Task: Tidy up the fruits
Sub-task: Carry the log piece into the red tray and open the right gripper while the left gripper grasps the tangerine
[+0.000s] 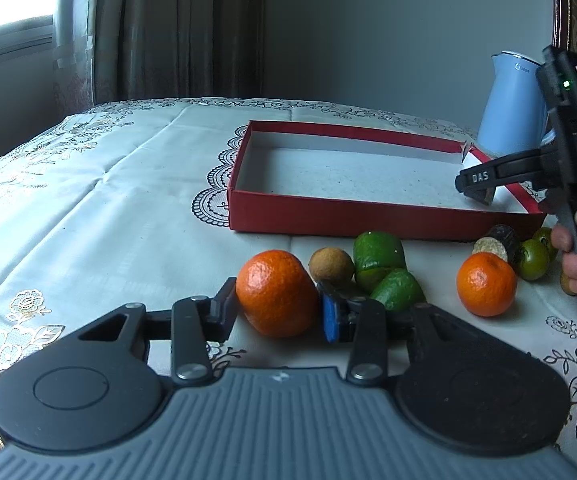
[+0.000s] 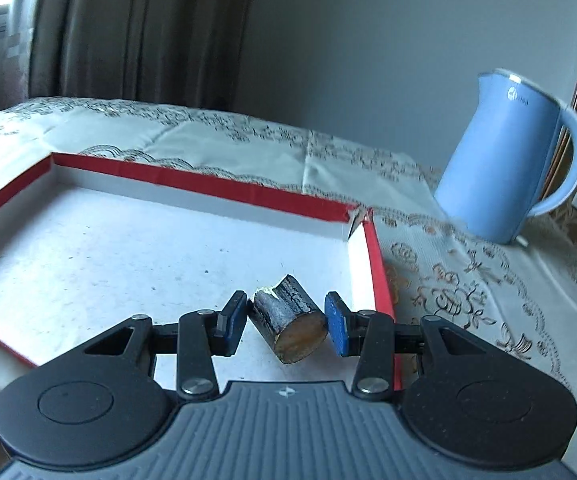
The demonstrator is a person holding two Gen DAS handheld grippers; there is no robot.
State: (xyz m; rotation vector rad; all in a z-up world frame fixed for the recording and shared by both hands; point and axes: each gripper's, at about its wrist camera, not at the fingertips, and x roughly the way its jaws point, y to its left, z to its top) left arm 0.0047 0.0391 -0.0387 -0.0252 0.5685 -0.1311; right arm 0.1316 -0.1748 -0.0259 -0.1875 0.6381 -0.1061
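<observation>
Left gripper [image 1: 278, 304] astride orange [image 1: 275, 293], beside longan [image 1: 331, 265].

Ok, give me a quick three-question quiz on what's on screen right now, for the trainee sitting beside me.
1. True or false: the blue kettle stands inside the red box.
2. What does the right gripper hold above the box? A) a green tomato B) a dark bark-covered stub C) a lemon
3. Fill in: the left gripper has one finger on each side of an ____ resting on the tablecloth.

Key: 1 false, it stands on the cloth beyond the box's far right corner. 2 B. 3 orange.
</observation>
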